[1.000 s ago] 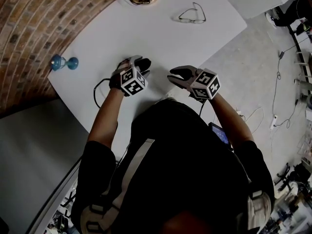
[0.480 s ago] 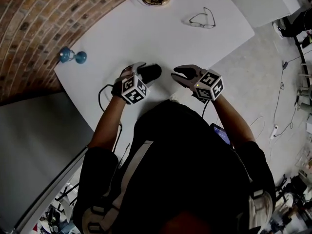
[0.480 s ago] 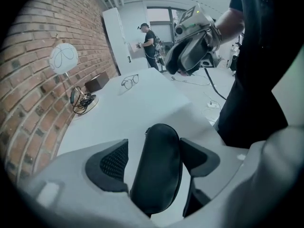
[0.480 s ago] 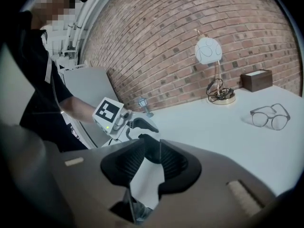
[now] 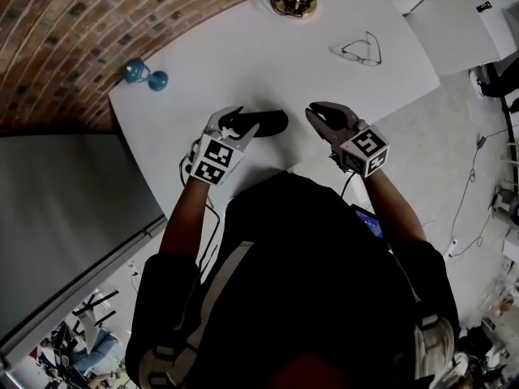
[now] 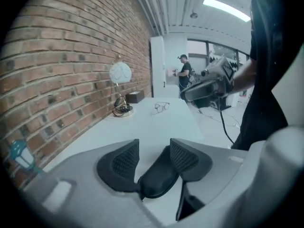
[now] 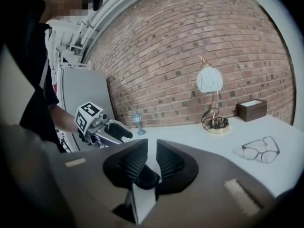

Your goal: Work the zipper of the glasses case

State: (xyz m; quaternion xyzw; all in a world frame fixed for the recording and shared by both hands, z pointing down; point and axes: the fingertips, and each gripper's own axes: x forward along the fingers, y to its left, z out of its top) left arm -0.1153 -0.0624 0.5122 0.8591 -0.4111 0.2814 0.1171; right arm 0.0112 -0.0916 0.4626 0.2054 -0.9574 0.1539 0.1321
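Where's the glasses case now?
The glasses case is left of centre in the head view, held in the left gripper, whose jaws have just been closing on it, above the table's near edge.

Head camera looks down; all views share table (image 5: 235, 63).

Matt case (image 5: 268, 122), smooth tbl (image 5: 243, 55), rough brick wall (image 5: 65, 39).

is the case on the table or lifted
Lifted: the left gripper, jaws just closing on it, holds the case above the table.
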